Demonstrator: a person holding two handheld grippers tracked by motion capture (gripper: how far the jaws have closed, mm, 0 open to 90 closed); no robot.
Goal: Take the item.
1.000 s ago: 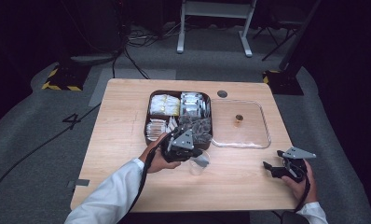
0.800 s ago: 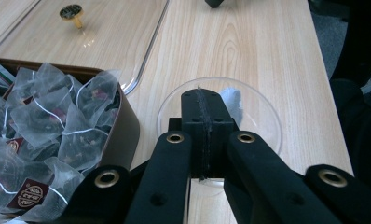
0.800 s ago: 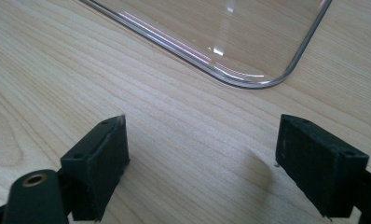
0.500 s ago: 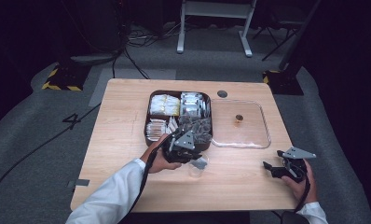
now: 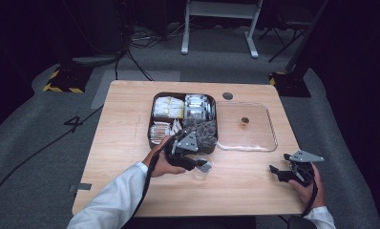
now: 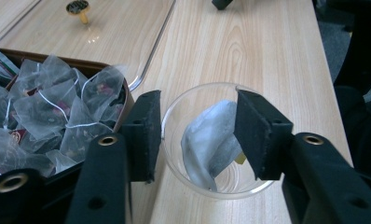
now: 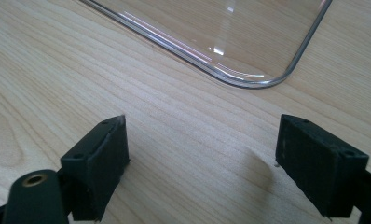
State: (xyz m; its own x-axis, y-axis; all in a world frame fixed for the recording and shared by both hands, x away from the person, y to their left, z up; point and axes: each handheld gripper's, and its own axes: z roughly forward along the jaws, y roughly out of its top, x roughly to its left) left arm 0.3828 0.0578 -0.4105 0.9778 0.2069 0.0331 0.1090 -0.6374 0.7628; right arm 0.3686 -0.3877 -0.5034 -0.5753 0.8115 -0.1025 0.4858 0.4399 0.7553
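A small clear glass cup [image 6: 230,187] stands on the wooden table [image 5: 126,119], just in front of the dark box. A pale tea bag [image 6: 207,140] sits inside it, leaning against the wall. My left gripper [image 6: 195,130] is open right above the cup, one jaw on each side of the bag; in the high view the left gripper [image 5: 202,167] is over the cup [image 5: 200,173]. My right gripper [image 5: 274,171] is open and holds nothing, low over bare wood near the front right edge. In its own view the right gripper [image 7: 202,158] is close to the lid's corner.
A dark compartment box [image 5: 151,125] holds several wrapped packets and mesh tea bags [image 6: 58,112]. To its right a clear lid [image 5: 262,138] with a small brass knob [image 5: 245,120] lies flat on the table. A round cable hole [image 5: 227,96] is behind it.
My left gripper has edged slightly left and down over the cup. The right gripper has stayed in place.
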